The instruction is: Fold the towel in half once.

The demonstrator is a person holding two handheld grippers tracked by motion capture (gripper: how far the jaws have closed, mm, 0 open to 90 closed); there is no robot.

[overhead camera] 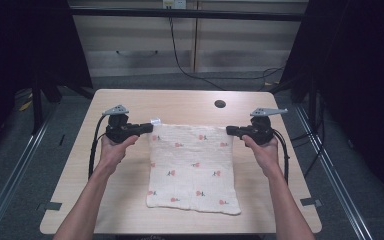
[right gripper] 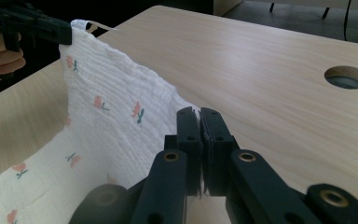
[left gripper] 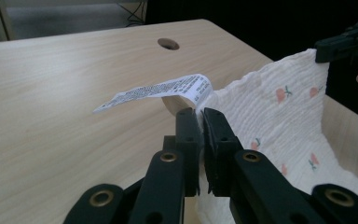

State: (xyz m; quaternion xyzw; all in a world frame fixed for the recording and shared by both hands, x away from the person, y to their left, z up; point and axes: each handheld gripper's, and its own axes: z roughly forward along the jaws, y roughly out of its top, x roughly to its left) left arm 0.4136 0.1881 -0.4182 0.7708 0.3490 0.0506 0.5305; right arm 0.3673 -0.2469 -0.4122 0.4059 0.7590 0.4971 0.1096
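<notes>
A cream muslin cloth (overhead camera: 192,165) printed with small red flowers lies on the wooden table (overhead camera: 130,100), its far edge lifted off the surface. My left gripper (overhead camera: 149,128) is shut on the cloth's far left corner, where a white care label (left gripper: 158,89) sticks out past the jaws. My right gripper (overhead camera: 228,131) is shut on the far right corner. In the left gripper view the cloth (left gripper: 279,126) stretches across to the other gripper (left gripper: 345,44). The right gripper view shows the cloth (right gripper: 107,126) hanging taut between my closed jaws (right gripper: 199,114) and the left gripper (right gripper: 32,28).
A round cable hole (overhead camera: 220,104) sits in the table behind the cloth's right side. Cabinets (overhead camera: 190,40) with a hanging black cable stand beyond the table. The cloth's near edge (overhead camera: 195,206) rests close to the table's front edge.
</notes>
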